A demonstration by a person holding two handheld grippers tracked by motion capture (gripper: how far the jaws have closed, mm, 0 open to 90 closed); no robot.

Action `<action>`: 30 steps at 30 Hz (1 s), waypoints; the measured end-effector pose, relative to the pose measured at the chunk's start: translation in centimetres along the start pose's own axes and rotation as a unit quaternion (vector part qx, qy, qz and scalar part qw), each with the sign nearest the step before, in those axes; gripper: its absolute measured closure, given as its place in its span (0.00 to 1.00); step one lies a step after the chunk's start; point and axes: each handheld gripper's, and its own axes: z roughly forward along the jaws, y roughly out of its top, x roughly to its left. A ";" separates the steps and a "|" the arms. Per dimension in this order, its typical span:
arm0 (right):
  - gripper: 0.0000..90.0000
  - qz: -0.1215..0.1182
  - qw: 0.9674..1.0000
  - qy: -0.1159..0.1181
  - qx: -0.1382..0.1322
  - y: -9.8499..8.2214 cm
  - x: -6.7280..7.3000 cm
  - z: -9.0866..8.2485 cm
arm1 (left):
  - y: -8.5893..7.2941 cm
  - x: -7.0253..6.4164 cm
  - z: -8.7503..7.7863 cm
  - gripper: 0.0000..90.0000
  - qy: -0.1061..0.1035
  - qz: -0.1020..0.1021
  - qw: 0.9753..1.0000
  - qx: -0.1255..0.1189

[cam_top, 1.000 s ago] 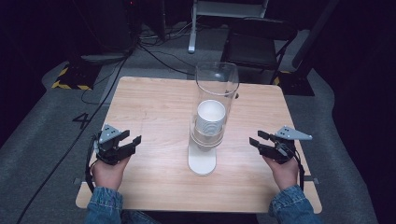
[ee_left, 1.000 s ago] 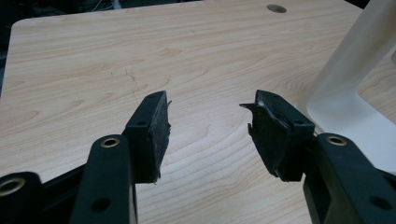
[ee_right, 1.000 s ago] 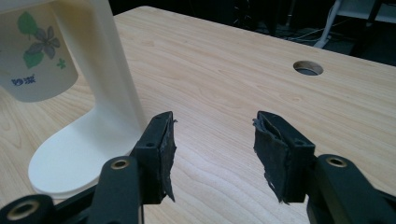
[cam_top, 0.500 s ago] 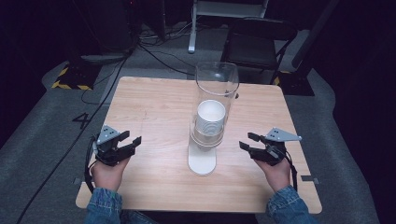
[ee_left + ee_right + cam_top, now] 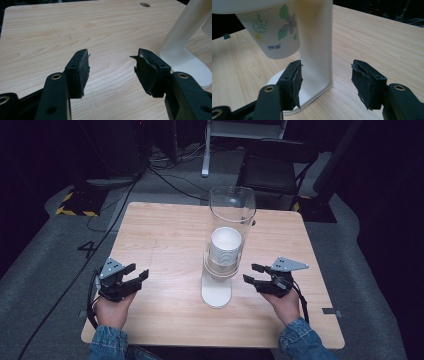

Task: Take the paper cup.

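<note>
Two hand-held grippers — left (image 5: 136,276), right (image 5: 251,272) — flank the cup dispenser (image 5: 216,292), jaws apart.

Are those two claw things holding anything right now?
No. Both the left gripper and the right gripper have bare jaws; the paper cup hangs untouched in its dispenser.

White floral-printed paper cup (image 5: 274,35), white stand (image 5: 317,50), black grippers

a dark lab: taped floor (image 5: 75,205), cables (image 5: 170,175), lone table (image 5: 165,235).
</note>
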 end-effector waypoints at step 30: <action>0.29 -0.010 0.996 0.084 -0.021 0.5 3.4 5.8 | -0.6 0.1 0.3 0.47 -0.004 0.001 1.000 0.002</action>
